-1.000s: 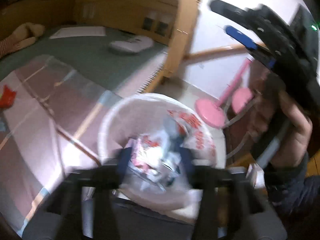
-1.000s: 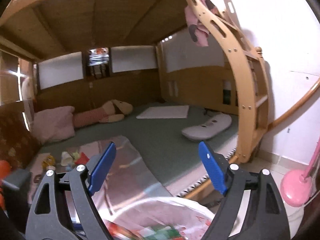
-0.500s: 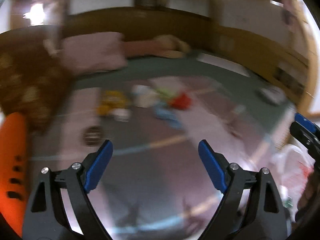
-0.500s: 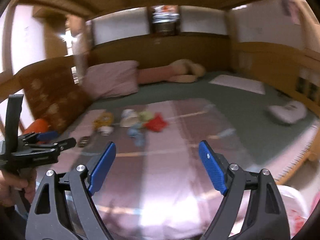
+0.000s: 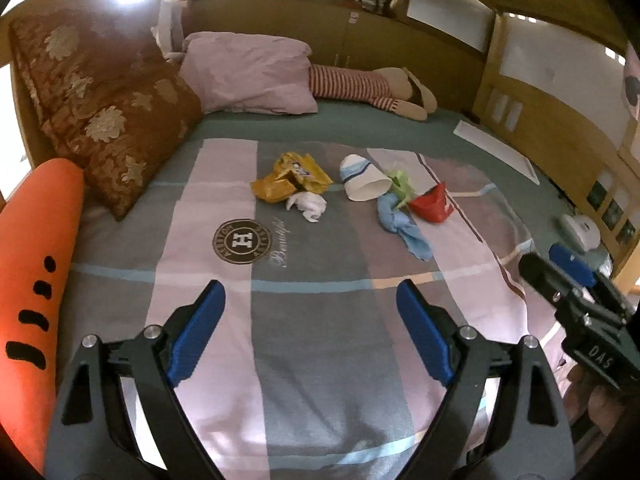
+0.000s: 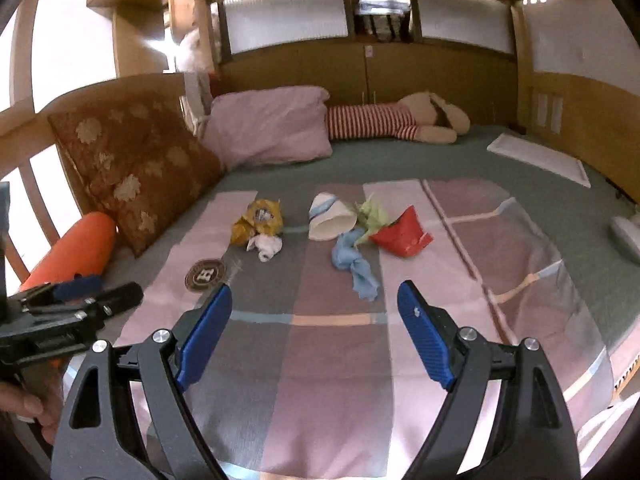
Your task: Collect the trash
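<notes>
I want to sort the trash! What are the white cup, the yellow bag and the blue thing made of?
The white cup looks like matte paper: thin wall, stiff open rim. The yellow bag seems a shiny foil or plastic wrapper, since its sharp crinkles catch light. The blue thing looks like soft cloth or tissue, limp and twisted; I cannot tell which.

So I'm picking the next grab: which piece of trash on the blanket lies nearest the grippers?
The blue crumpled cloth: its tail reaches furthest toward both open grippers, ahead of the white tissue and the red wrapper.
</notes>
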Tool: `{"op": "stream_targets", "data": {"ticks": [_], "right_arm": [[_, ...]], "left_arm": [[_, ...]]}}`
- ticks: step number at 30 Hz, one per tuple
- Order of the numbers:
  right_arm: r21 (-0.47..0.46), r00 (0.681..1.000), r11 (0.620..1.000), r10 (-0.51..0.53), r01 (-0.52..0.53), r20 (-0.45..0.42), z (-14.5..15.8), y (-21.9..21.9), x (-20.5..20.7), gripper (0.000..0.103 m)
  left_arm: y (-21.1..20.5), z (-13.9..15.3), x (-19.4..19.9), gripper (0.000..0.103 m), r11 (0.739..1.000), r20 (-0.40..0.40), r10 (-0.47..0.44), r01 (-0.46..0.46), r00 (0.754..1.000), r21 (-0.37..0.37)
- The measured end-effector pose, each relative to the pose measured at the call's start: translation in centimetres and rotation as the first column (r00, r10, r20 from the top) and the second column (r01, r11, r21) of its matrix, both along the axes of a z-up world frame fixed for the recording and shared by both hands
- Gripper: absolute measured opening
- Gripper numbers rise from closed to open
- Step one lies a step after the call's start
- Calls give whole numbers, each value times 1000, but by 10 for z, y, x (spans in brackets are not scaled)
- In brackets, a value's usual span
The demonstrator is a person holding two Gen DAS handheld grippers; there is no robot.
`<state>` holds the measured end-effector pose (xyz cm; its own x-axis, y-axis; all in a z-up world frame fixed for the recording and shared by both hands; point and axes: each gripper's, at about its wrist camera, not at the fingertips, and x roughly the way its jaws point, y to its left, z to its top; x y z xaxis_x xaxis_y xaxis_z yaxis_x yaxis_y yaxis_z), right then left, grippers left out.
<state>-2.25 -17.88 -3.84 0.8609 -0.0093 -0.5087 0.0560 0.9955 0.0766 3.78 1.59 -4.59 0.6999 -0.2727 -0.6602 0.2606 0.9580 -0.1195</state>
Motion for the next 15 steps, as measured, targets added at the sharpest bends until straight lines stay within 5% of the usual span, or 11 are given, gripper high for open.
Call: {"op": "stream_targets", "data": {"ticks": [15], "right_arm": [[-17, 998, 1000, -8, 7, -66, -14, -2, 33, 83]], "left_arm": [[-9, -14, 18, 87, 1000, -43, 6, -5, 999, 18]]}}
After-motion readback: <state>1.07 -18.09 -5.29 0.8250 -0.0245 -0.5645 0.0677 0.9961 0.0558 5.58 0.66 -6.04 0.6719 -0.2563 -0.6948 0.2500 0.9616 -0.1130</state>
